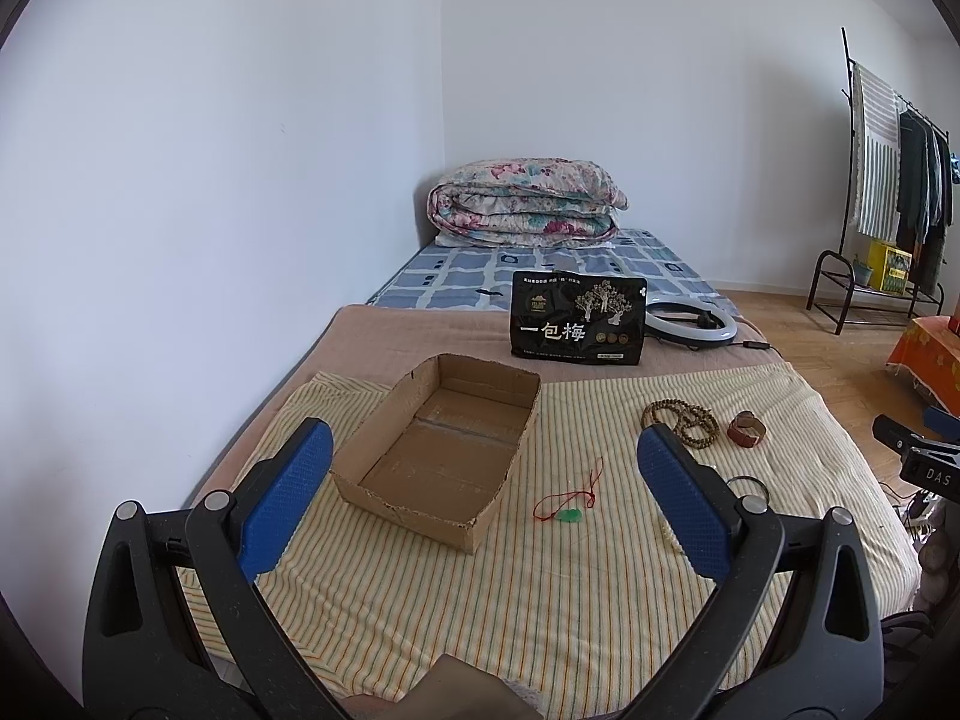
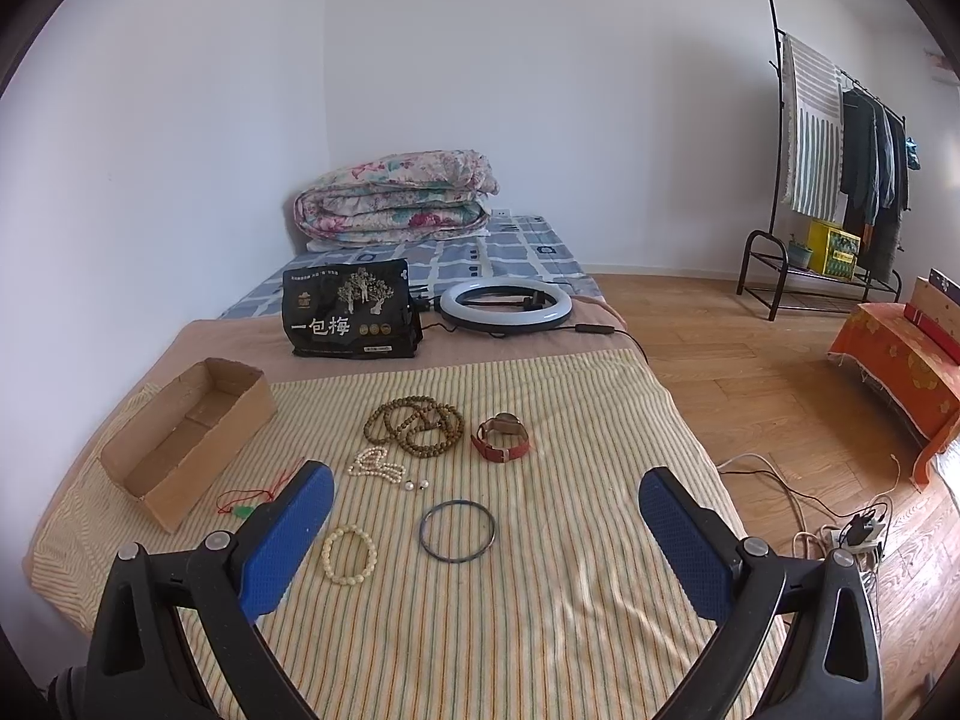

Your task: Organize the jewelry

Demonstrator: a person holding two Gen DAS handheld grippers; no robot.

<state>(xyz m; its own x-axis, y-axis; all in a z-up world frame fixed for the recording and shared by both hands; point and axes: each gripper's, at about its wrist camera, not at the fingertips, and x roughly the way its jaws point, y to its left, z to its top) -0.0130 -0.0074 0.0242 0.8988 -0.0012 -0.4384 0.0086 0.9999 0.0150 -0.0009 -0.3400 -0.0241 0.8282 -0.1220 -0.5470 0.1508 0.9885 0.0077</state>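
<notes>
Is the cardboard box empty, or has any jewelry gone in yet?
Empty: the cardboard box shows only its bare floor in the left wrist view; the far-corner interior is hidden in the right wrist view.

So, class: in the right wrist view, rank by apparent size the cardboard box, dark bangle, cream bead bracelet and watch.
1. cardboard box
2. dark bangle
3. cream bead bracelet and watch look alike; the bracelet lies nearer the camera, so unranked.

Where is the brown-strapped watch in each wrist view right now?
Left wrist view: watch at right of centre, just right of the wooden bead strand.
Right wrist view: watch near centre, again right of the beads.
Shared landmark: cardboard box, on the left in both.
</notes>
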